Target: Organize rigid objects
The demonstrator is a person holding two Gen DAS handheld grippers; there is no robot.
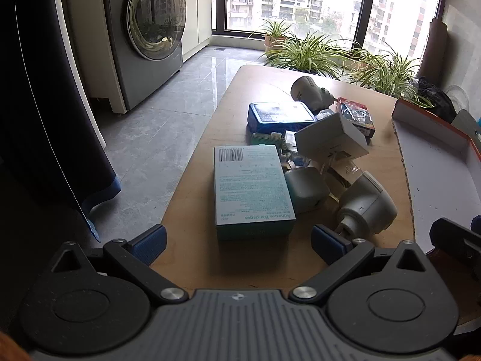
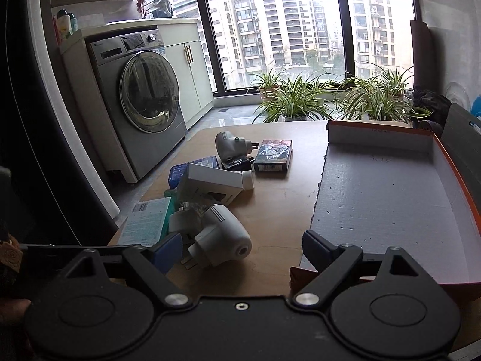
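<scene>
While both claws gape empty | left view: bandage box [image 1: 254,186] label | right view: tray [image 2: 390,204] floor

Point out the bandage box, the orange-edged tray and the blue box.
bandage box [image 1: 252,186], left wrist view, on its printed top face
tray [image 2: 387,198], right wrist view, on its bare grey floor
blue box [image 1: 281,112], left wrist view, on its top face

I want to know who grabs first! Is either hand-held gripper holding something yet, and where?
Nothing is held. The left hand-held gripper and right hand-held gripper are both open, with nothing between their fingers.
</scene>
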